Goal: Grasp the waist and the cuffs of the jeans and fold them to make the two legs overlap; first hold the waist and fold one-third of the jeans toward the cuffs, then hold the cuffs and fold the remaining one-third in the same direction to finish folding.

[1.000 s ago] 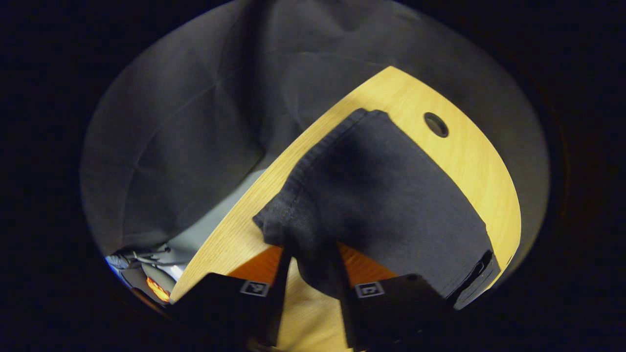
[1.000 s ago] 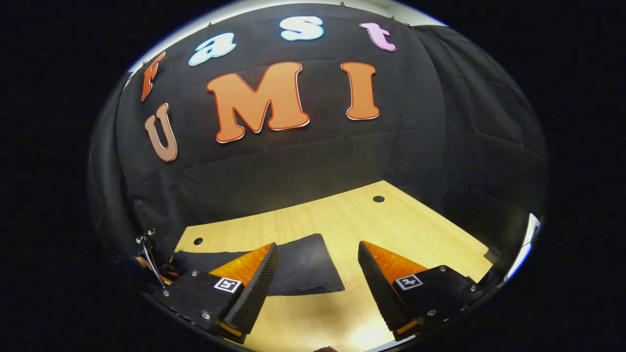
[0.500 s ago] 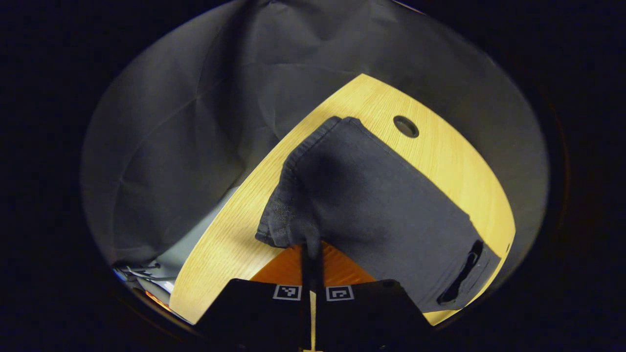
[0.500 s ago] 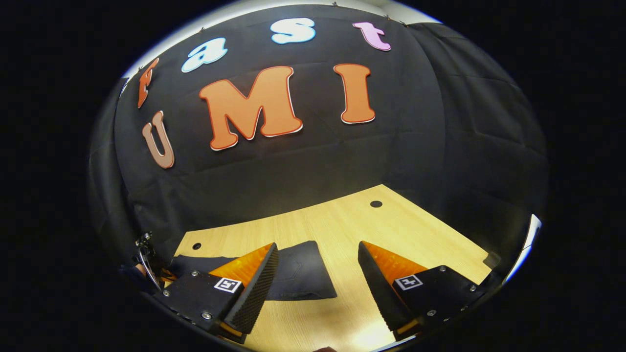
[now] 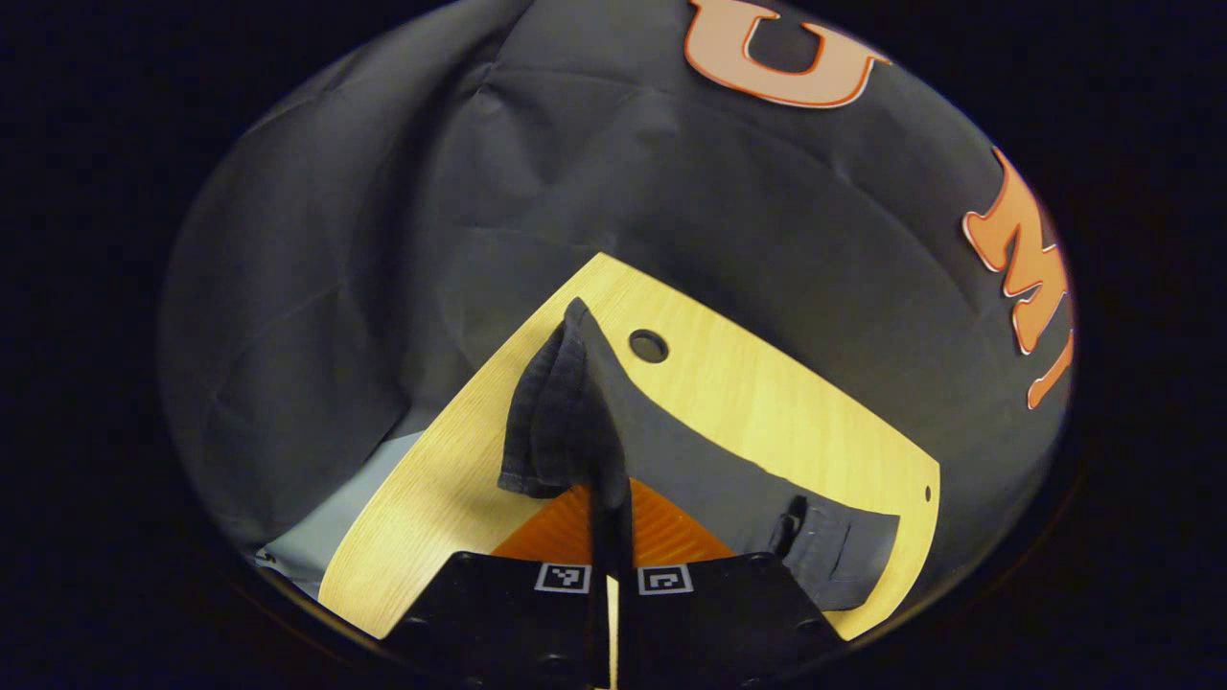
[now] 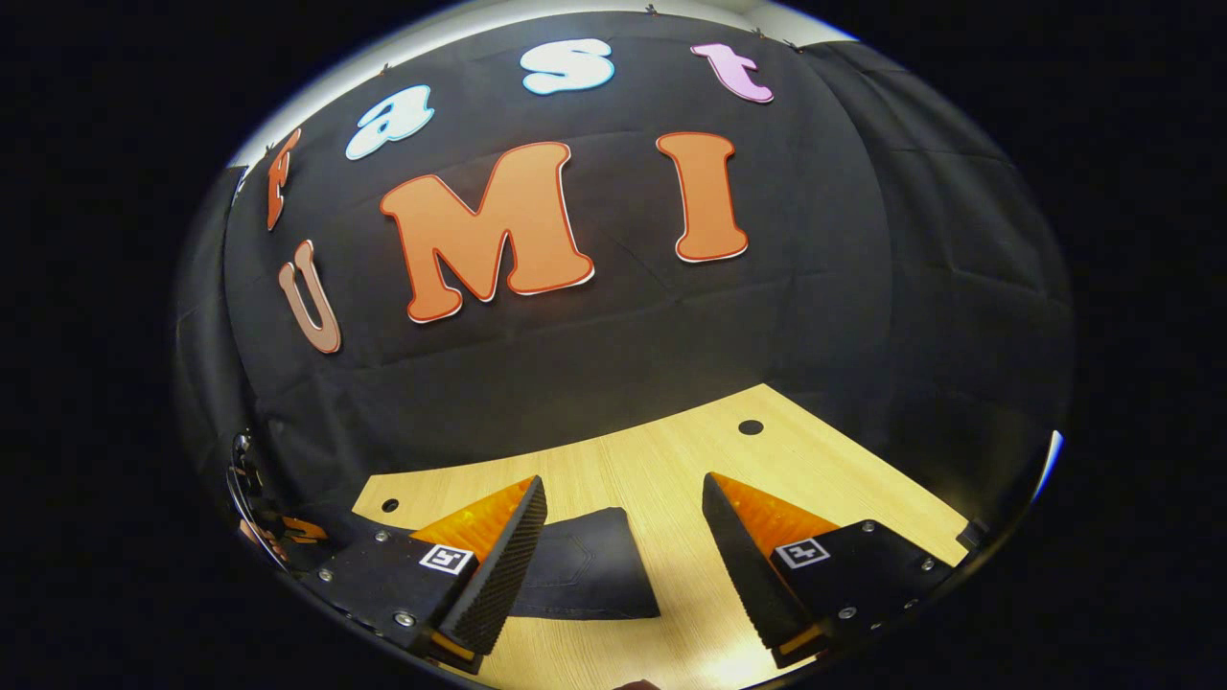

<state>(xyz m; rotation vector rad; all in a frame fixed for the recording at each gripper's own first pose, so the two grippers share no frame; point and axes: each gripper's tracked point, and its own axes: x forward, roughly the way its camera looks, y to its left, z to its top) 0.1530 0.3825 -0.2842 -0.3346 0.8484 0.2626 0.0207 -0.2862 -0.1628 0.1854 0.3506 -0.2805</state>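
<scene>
Left gripper view: the left gripper (image 5: 610, 498) had its fingers pressed together on a bunched edge of the jeans (image 5: 690, 450), the dark cloth pinched between them and lifted off the table (image 5: 767, 393). From the pinch a short flap of hem hung down on the left, while the rest of the garment sloped away to the right and lay flat along the wood, ending near the table's right edge, where a pocket (image 5: 834, 551) with stitching showed. A round hole (image 5: 649, 346) in the tabletop sat just beside the raised fold. The black cloth wall (image 5: 383, 240) stood behind the table. Right gripper view: the right gripper (image 6: 618, 537) hung above the table (image 6: 671, 460) with its fingers wide apart and nothing between them. Beyond and between the fingers, one end of the jeans (image 6: 585, 575) lay flat on the wood, running off to the left behind the left finger (image 6: 498, 565). Two small holes marked the far part of the table, one at the left (image 6: 389, 504) and one at the right (image 6: 751, 426). At the far left edge of this view a small part of other equipment showed, too small to identify.
</scene>
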